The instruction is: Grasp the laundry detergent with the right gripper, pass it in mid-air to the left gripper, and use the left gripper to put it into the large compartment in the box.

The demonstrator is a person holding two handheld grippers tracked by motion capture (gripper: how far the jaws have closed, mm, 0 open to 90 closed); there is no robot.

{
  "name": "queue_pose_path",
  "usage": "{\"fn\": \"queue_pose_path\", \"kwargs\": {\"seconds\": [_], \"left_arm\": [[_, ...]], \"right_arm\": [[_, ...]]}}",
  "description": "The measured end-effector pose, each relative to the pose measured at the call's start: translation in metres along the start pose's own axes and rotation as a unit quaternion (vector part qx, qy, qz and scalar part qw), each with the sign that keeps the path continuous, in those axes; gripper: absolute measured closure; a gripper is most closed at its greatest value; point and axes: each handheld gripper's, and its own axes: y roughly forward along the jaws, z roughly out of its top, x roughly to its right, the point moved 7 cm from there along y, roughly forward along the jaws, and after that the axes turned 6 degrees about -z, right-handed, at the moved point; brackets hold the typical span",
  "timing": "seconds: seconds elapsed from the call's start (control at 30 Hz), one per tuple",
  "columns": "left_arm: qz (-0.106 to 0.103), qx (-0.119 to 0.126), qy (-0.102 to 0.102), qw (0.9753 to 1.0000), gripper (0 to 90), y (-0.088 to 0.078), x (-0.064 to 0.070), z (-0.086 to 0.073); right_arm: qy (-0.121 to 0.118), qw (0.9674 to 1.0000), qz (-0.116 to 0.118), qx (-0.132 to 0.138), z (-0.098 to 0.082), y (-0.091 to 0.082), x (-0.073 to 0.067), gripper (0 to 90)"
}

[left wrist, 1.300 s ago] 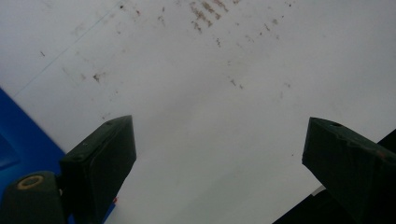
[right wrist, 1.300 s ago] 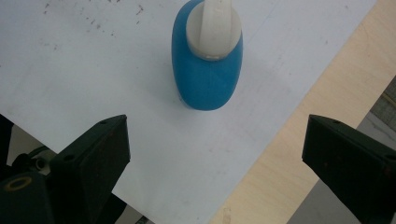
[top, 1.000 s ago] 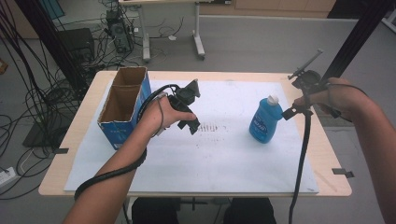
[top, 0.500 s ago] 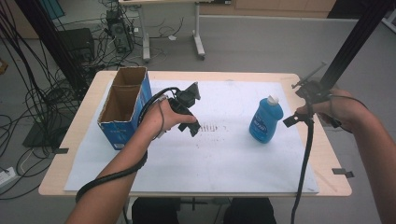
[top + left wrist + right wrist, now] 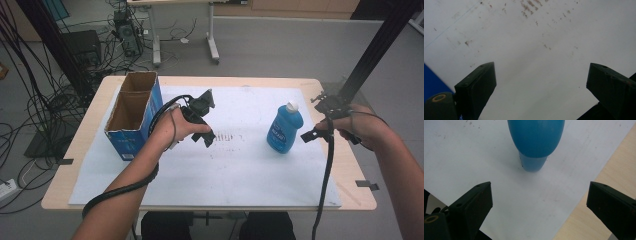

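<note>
The blue bottle (image 5: 284, 128) stands upright near the table's (image 5: 350, 172) right edge. Both the right gripper (image 5: 311, 134) and left gripper (image 5: 206, 131) gape, empty. Smooth plastic, likely slippery and liquid-heavy; grasp its waist.

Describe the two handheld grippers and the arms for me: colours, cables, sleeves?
Both the left gripper and right gripper are black, each with two blocky, wedge-shaped jaws. A thick black cable trails from each. The forearms are bare, no sleeves in view.

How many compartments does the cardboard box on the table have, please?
2: the far compartment by the table's back edge, and the near compartment beside the left gripper. Their floors are partly hidden.
</note>
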Motion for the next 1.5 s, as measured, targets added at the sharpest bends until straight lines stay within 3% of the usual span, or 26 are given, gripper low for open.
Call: {"fn": "queue_pose_path", "kwargs": {"seconds": [0.63,1.5], "left_arm": [[-0.002,0.012,-0.007,0.9999,8.8,0.003,-0.002,0.001],[-0.002,0.009,-0.008,0.9999,9.0,0.005,-0.003,0.000]], "right_arm": [[0.003,1.0000,0.004,0.005,-0.014,0.018,-0.004,6.2],[0.011,0.9997,0.015,0.019,-0.032,0.050,-0.005,5.6]]}}
